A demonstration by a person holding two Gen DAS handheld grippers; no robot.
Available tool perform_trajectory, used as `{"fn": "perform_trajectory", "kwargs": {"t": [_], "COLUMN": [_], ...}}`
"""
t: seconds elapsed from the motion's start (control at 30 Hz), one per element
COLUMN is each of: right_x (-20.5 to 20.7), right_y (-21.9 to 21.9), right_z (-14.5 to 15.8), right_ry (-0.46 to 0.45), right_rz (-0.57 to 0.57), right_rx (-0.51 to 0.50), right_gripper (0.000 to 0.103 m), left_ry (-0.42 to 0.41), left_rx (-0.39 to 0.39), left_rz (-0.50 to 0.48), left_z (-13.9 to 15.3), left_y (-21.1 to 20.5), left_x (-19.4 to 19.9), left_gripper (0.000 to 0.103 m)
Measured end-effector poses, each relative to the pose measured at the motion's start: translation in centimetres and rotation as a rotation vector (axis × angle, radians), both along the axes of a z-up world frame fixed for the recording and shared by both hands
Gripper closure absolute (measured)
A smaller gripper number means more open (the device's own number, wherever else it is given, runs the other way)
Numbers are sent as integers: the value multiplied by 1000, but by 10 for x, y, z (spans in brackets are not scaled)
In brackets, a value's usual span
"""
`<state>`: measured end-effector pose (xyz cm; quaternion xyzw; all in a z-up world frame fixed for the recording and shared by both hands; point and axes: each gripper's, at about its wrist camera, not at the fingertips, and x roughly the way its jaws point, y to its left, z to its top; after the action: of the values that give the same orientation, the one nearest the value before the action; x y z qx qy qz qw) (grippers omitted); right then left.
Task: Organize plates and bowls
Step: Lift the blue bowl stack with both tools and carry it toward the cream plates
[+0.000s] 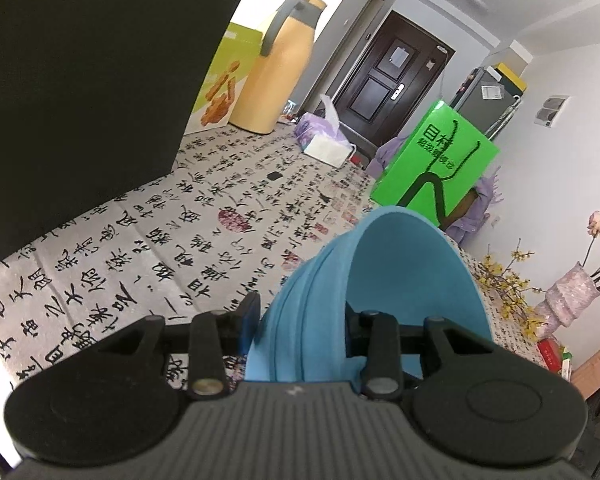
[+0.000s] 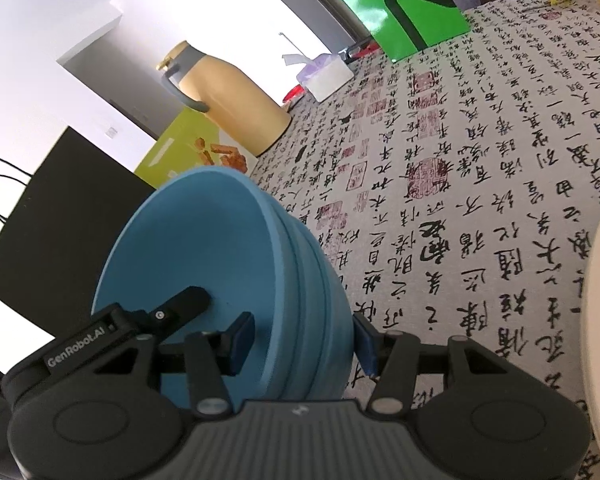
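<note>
Calligraphy-print cloth [image 1: 172, 216] covers the table under both my grippers. Nearest, my left gripper [image 1: 300, 328] and right gripper [image 2: 300, 340] each clamp the rim of a stack of blue bowls [image 2: 204, 248], tilted on edge above the cloth, nothing inside. Beyond stand a yellow jug [image 1: 276, 68], a tissue pack [image 1: 324, 136] and a green box [image 1: 440, 156].

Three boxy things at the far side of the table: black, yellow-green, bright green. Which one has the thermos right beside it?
The yellow-green box with the food picture. The yellow thermos stands right beside it; the bright green box stands away from the thermos, past the tissue pack.
</note>
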<state>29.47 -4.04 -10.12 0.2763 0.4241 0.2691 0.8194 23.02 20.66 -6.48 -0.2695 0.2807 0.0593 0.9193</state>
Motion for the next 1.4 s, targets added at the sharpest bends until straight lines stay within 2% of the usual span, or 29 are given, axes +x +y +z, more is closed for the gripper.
{"fn": "perform_trajectory", "kwargs": {"t": [0.8, 1.4], "right_x": [-35, -49], "right_y": [-61, -113], "right_z": [24, 34], "right_ry": [-52, -82], "right_rz": [-20, -62], "right_rx": [40, 71], "right_gripper": [50, 50], "left_ry": [-58, -90], "left_rx": [31, 54], "left_rz": [-25, -67], "left_z": [33, 49], "left_y": [-58, -106], "left_x": [-33, -38], "left_gripper": [65, 65]}}
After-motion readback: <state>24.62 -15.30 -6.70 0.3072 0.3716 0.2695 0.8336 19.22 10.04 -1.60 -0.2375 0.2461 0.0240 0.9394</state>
